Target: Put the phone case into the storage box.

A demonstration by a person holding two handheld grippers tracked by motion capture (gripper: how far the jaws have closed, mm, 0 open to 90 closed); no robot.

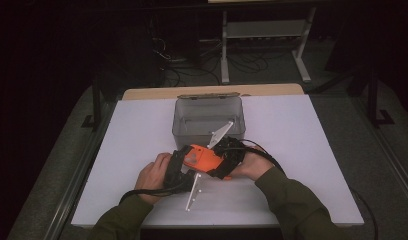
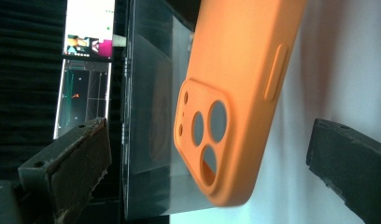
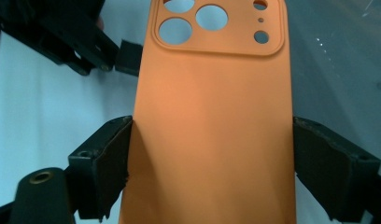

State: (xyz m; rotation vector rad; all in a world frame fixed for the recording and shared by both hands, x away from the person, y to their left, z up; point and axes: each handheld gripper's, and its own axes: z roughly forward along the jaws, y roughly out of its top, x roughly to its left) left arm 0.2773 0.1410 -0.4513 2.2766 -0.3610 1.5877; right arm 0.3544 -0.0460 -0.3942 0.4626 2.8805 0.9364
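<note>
The left hand-held gripper point(image 1: 178, 167) sits toward the tabletop's point(image 1: 302, 150) near edge, a little left of its middle, pointing right toward the orange phone case point(image 1: 202, 157). In the left gripper view its jaws stand wide, one on each side of the case's camera end point(image 2: 226, 121), with clear daylight between each pad and the orange rim, so it holds nothing. That camera end, with its three round cut-outs, is the part that lies nearest this hand.

The case itself hangs above the tabletop's centre, just in front of the clear plastic bin point(image 1: 208, 120) that stands near the far edge. Its long axis runs across from left to right in the high view, straight from one hand to the other, tilted slightly.

The right hand-held gripper point(image 1: 227, 160) comes in from the right and carries the case. In the right gripper view its two pads press on the long side edges of the case point(image 3: 212, 116), at the end away from the cut-outs, and the case runs away from the jaws along their own line.

Any handover or turning, as I judge it, depends on this: the left jaws already straddle the free camera end, so closing them across the case's width is the short move, while the right grip bears the weight.
</note>
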